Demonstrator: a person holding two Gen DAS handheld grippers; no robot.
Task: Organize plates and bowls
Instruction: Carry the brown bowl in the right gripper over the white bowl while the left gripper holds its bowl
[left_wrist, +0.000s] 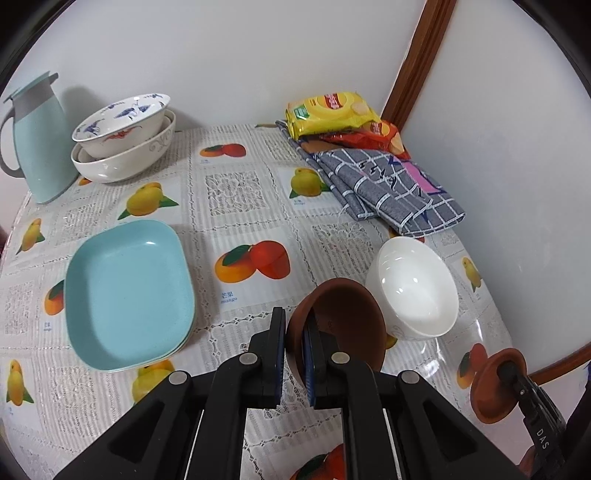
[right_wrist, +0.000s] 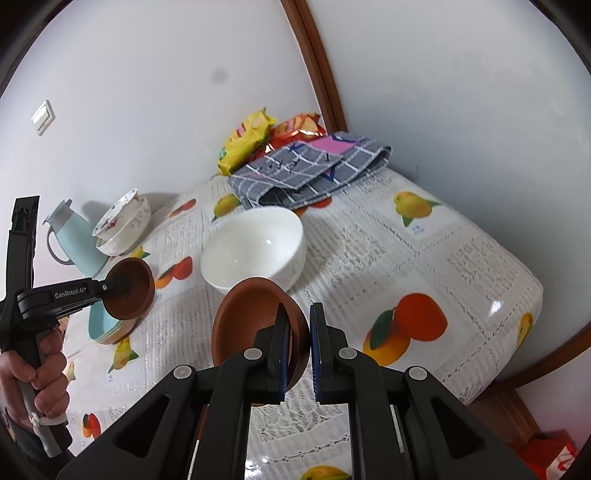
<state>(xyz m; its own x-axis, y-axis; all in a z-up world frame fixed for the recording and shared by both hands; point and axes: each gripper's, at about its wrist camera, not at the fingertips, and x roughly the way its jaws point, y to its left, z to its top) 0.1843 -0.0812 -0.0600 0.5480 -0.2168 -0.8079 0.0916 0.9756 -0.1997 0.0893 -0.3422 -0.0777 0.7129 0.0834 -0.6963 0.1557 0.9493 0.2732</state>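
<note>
left claw (left_wrist: 294, 354) is clamping the rim of a brown bowl (left_wrist: 343, 317), holding it above the table (left_wrist: 236, 206) beside the white bowl (left_wrist: 413, 288). right claw (right_wrist: 298, 347) is clamping a second brown bowl (right_wrist: 251, 317), also off the table.

Between my fingers: matt terracotta-looking brown bowl (left_wrist: 343, 325). Just beyond: glossy white bowl (left_wrist: 413, 291), looks glazed. Further off: woven checked cloth (left_wrist: 388, 184), shiny snack packets (left_wrist: 332, 110). Underneath: glossy plastic-looking table cover (left_wrist: 258, 206).
</note>
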